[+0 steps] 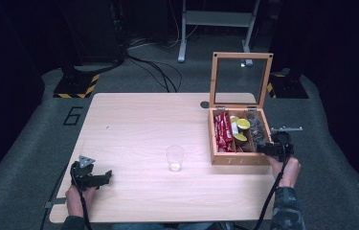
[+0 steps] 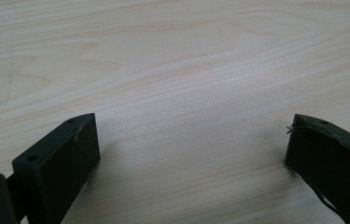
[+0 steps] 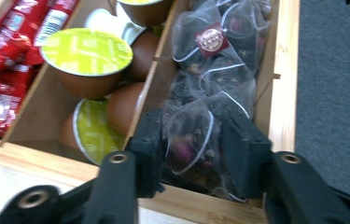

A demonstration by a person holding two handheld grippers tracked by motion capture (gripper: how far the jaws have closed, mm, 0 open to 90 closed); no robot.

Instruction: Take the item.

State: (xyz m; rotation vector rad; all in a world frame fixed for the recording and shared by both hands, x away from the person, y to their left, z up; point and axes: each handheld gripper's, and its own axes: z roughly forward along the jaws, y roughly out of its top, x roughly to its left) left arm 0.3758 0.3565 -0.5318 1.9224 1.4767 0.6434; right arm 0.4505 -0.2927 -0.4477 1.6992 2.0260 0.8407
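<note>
My right claw (image 3: 189,154) pinches a mesh tea bag (image 3: 189,140) in the wooden box's (image 1: 239,158) right compartment, and neighbouring bags may snag; my left claw (image 2: 191,149) rests spread over the table (image 2: 186,60).

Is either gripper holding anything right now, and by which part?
The right gripper has its jaws on either side of a mesh tea bag in the wooden box, pinching its pouch. The left gripper is open over the table, holding nothing.

High view overlooks the table (image 1: 134,120); gripper views sit close above it.
</note>
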